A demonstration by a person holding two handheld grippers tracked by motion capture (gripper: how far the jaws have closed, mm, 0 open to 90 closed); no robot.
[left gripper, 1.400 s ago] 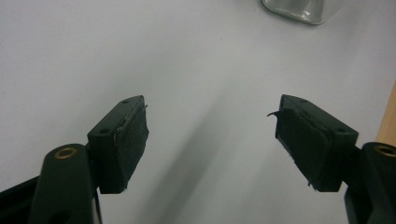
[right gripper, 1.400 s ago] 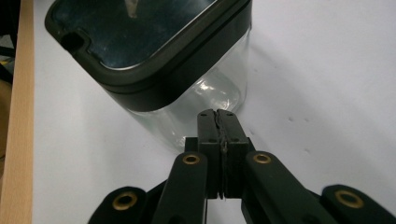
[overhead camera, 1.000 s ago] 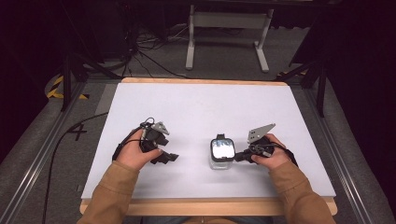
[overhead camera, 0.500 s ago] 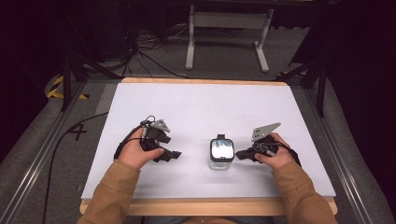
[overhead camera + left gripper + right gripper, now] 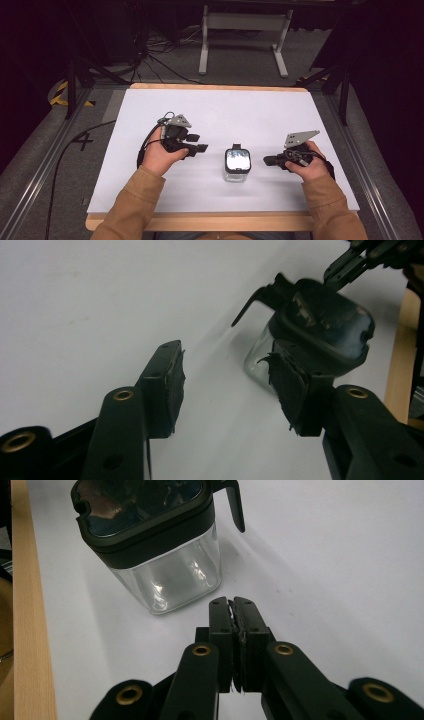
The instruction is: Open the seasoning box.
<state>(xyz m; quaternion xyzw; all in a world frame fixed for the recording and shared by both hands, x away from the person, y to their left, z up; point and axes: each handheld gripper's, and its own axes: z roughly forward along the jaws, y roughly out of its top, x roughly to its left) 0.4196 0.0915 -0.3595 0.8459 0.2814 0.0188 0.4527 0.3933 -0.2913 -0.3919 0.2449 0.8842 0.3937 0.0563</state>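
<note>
A small clear glass jar [image 5: 236,165] with a black lid and a black side handle stands upright on the white table top [image 5: 225,115]. My left gripper [image 5: 199,147] lies to the jar's left, a short gap away, open with nothing between its jaws. In the left gripper view [image 5: 227,385] the jar [image 5: 315,335] sits just beyond the right-hand jaw. My right gripper [image 5: 266,161] rests to the jar's right, shut and empty, its tips pointing at the jar. In the right gripper view [image 5: 233,605] the jar [image 5: 160,555] stands a little ahead of the shut jaws.
The wooden front edge [image 5: 200,220] of the table runs below both forearms. A metal stand [image 5: 242,35] and cables [image 5: 150,50] lie on the floor behind the table. A black cable [image 5: 65,165] trails off to the left.
The right gripper has drawn back to the right, away from the jar, and its jaws are shut. The left gripper has shifted slightly right toward the jar. The jar has stayed put.
</note>
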